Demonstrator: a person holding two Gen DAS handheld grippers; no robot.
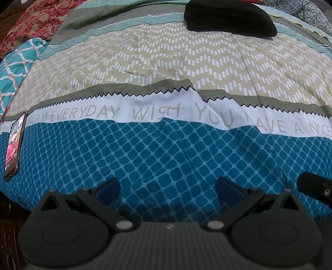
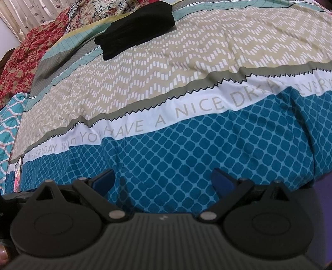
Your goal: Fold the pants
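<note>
Fingers (image 1: 228, 188) spread, empty; phone (image 1: 14, 145) clearest left; pants (image 2: 137, 27) folded.

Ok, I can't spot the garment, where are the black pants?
The black pants lie folded at the bed's far side, on the bedsheet: upper right in the left wrist view, upper left in the right.

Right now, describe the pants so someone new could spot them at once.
Start from the patterned bedsheet covering the bed, and go past the white lettered band and the beige zigzag zone to its far side. There lies a folded black bundle, the pants. It is the only plain, solid black item among the printed fabrics.
</note>
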